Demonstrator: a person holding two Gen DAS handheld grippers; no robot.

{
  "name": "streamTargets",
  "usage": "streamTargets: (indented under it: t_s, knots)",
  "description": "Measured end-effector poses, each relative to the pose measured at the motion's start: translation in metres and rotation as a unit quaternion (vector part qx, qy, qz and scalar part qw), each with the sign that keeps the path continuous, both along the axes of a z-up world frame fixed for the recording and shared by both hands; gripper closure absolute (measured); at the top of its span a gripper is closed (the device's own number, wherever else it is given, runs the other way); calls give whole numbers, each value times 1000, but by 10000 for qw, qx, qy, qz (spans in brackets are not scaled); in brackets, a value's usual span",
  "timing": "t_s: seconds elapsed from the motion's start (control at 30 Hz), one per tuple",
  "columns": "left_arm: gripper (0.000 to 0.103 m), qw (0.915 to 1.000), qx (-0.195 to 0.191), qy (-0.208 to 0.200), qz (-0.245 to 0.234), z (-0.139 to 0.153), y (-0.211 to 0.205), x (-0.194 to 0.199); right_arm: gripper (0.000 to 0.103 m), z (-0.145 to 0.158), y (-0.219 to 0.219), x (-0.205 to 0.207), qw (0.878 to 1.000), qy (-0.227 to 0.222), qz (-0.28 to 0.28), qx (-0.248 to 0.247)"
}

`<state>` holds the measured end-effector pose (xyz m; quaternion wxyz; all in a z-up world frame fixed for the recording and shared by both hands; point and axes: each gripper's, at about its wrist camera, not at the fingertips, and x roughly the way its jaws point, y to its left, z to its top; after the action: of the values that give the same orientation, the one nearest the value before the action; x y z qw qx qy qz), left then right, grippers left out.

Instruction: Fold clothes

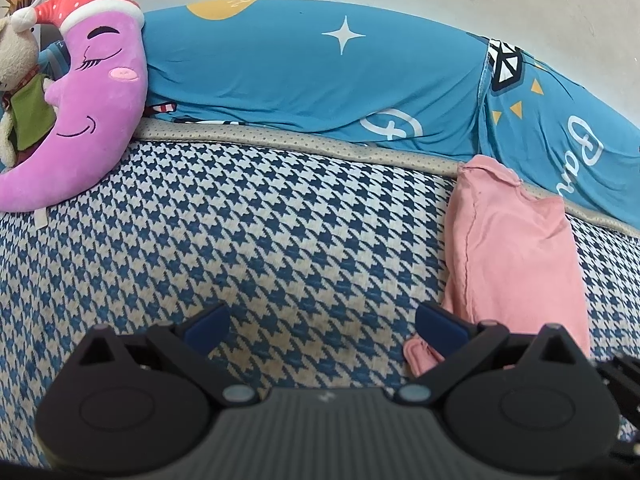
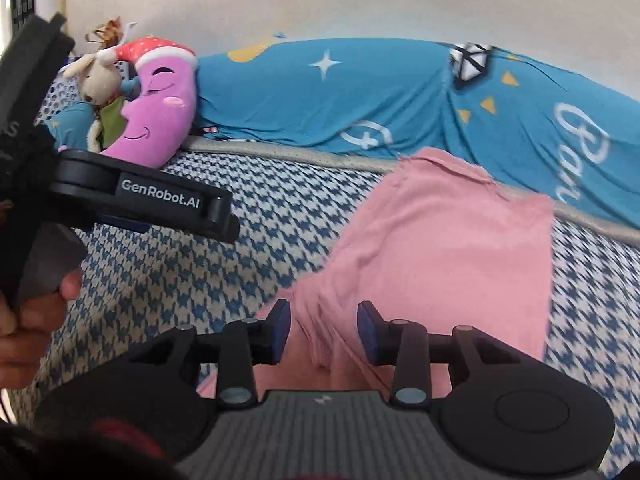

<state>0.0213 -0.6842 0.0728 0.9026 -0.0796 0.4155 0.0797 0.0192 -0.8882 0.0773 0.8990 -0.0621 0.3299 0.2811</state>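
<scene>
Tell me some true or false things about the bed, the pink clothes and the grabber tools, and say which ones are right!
1. The folded pink cotton garment lies on the blue-and-white houndstooth bedcover. True.
2. The purple crescent-moon plush pillow wears a green hat. False: its hat is red with white dots.
3. The left gripper stands wide open with nothing between its blue pads. True.
4. The right gripper is clamped tight on the pink garment. False: its pads stand apart above the cloth.
5. The long blue star-printed bolster lies along the wall. True.
</scene>
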Motion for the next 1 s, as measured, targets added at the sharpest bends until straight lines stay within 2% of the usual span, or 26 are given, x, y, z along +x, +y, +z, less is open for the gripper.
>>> streamTargets:
  t_s: [0.27, 0.37, 0.57, 0.73, 0.87, 1.0]
  knots:
    - [0, 9999, 38, -3, -142, -8, -23, 9, 66, 9, -34, -31, 9992, 177, -357, -38]
    - [0, 9997, 56, -15, -222, -10, -34, 14, 66, 6, -53, -40, 9981, 373, -481, 114]
    - [0, 9993, -11, -97, -353, -14, -56, 23, 66, -1, -70, -52, 9975, 465, -527, -30]
    - [0, 9991, 29, 25, -416, -26, -67, 33, 66, -3, -83, -54, 9970, 494, -594, -98]
    - [0, 9989, 192, 288, -304, -42, -67, 37, 66, 0, -96, -56, 9966, 452, -689, -89]
    - [0, 9988, 203, 318, -310, -50, -61, 35, 66, 7, -117, -58, 9946, 393, -965, -16]
